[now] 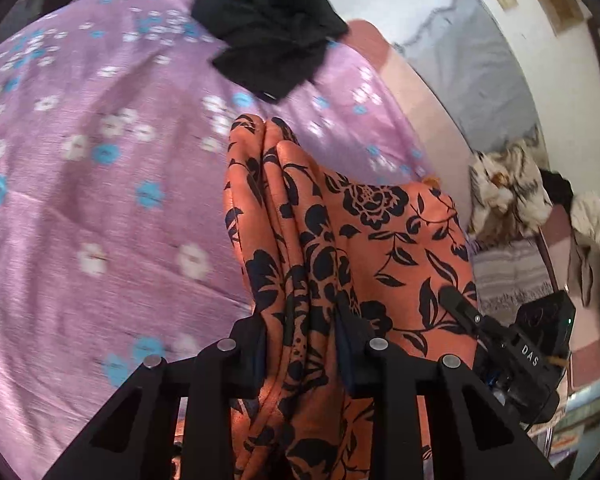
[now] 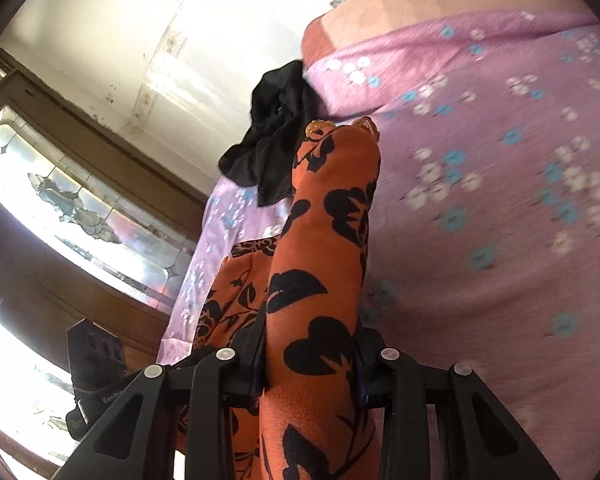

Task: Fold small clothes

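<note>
An orange garment with black flowers point(image 1: 340, 240) hangs bunched above the bed. My left gripper point(image 1: 300, 344) is shut on a gathered fold of it, the cloth pressed between both pads. The same orange garment point(image 2: 320, 280) rises as a thick roll through my right gripper point(image 2: 310, 356), which is shut on it too. In the left wrist view the right gripper's black body point(image 1: 532, 344) shows at the garment's right edge. A crumpled black garment point(image 1: 268, 40) lies farther back on the bed, also seen as the black garment point(image 2: 276, 136) at the bed's edge.
The bed wears a purple sheet with white and blue flowers point(image 1: 80, 160). A grey blanket point(image 1: 480, 72) and a pile of light clothes point(image 1: 508, 192) lie to the right. A wooden cabinet with patterned glass point(image 2: 80, 208) stands left of the bed.
</note>
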`<move>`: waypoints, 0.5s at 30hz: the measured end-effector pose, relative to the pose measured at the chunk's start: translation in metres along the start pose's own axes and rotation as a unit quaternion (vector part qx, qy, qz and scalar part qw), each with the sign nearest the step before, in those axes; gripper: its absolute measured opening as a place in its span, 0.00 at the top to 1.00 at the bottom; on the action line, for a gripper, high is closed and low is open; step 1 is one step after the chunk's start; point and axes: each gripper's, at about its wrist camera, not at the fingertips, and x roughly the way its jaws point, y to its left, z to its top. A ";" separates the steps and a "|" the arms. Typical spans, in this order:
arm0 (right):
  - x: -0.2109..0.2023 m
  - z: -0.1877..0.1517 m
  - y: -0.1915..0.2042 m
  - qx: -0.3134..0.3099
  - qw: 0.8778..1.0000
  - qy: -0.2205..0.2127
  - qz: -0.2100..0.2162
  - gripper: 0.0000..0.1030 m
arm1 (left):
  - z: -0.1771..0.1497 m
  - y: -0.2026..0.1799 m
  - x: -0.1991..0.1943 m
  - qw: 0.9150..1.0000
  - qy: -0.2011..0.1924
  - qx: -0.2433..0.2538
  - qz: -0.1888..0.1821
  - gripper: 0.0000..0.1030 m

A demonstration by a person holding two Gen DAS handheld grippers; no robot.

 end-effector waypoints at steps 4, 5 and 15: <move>-0.037 0.001 -0.023 0.024 1.000 -0.011 -0.016 0.66 | -0.008 -0.033 0.017 0.999 0.017 0.030 -0.019 0.71; -0.042 0.001 -0.029 0.031 0.999 -0.012 -0.017 0.66 | -0.010 -0.038 0.020 0.999 0.020 0.035 -0.020 0.71; -0.045 -0.017 -0.103 0.137 0.986 0.064 -0.064 0.66 | -0.037 -0.046 0.040 0.995 0.062 0.058 0.050 0.69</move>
